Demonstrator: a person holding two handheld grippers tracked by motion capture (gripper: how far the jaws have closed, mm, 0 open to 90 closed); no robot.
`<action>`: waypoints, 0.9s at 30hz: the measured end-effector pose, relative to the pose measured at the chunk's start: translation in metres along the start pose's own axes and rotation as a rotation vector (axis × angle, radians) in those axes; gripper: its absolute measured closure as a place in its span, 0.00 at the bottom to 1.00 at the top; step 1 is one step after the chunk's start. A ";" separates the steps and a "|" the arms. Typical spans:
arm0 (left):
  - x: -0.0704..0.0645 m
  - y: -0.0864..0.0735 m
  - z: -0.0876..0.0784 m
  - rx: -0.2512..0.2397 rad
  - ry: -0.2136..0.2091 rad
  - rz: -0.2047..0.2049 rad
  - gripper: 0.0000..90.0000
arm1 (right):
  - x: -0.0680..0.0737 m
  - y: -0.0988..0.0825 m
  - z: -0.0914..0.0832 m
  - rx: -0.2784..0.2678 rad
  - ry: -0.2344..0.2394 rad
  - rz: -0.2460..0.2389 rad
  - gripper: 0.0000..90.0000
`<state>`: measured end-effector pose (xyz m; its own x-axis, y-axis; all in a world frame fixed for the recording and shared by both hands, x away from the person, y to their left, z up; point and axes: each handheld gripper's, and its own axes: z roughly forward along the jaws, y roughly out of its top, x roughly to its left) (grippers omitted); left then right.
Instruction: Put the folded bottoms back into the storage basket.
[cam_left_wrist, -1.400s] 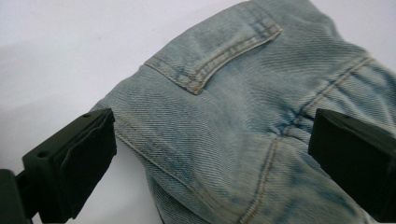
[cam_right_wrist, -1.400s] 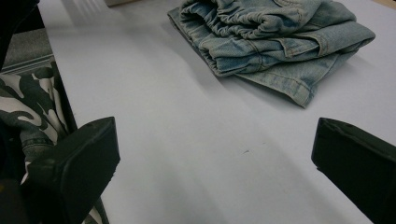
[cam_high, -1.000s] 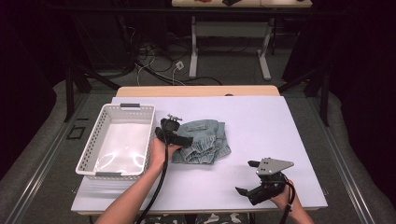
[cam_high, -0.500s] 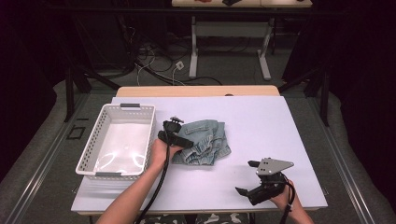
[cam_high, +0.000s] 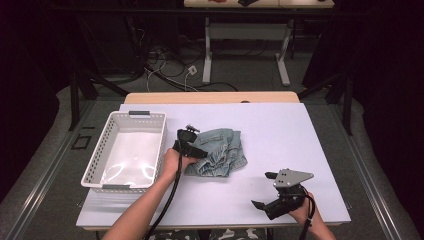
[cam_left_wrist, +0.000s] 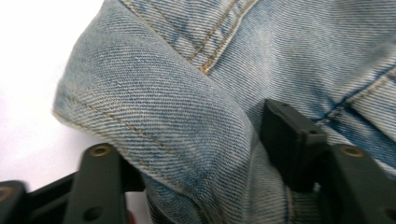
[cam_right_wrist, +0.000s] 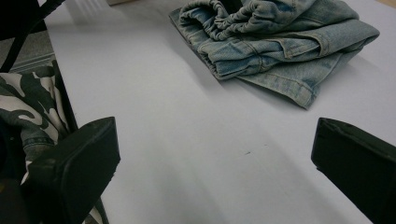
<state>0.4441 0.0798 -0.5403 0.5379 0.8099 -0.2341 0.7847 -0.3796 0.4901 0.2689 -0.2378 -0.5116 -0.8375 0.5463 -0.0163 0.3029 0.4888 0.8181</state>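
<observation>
A crumpled light-blue denim garment (cam_high: 222, 150) lies near the middle of the white table top. My left gripper (cam_high: 197, 148) is at the garment's left edge. In the left gripper view a thick fold of denim (cam_left_wrist: 163, 93) bulges between the two black jaws of the left gripper (cam_left_wrist: 196, 154); they have just been closing and now pinch it. My right gripper (cam_high: 261, 190) rests near the front right of the table, open, apart from the cloth. In the right gripper view the right gripper (cam_right_wrist: 215, 163) has bare table between its jaws, and the denim (cam_right_wrist: 275, 37) lies well ahead.
A white plastic basket (cam_high: 97, 165) with nothing in it stands at the table's left, just beside my left hand. The white table top (cam_high: 290, 130) stretches to the right and behind the garment. A camouflage-patterned trouser leg (cam_right_wrist: 28, 107) shows at the table's near edge.
The left gripper's jaws have drawn together on the denim's left edge. Both hands have stayed where they were, and the right gripper is unchanged.
</observation>
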 end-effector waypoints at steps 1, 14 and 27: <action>0.001 0.000 0.000 -0.001 -0.005 -0.001 0.50 | 0.000 0.000 0.000 0.000 0.000 -0.001 0.01; 0.007 -0.007 -0.007 -0.080 -0.113 -0.071 0.74 | 0.000 0.001 0.001 0.001 -0.001 -0.005 0.01; 0.001 -0.018 -0.022 -0.188 -0.167 -0.036 0.74 | 0.000 0.000 0.000 0.003 -0.014 -0.012 0.03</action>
<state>0.4240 0.0975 -0.5305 0.5662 0.7303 -0.3821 0.7416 -0.2490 0.6230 0.2685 -0.2374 -0.5115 -0.8345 0.5500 -0.0341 0.2946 0.4976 0.8158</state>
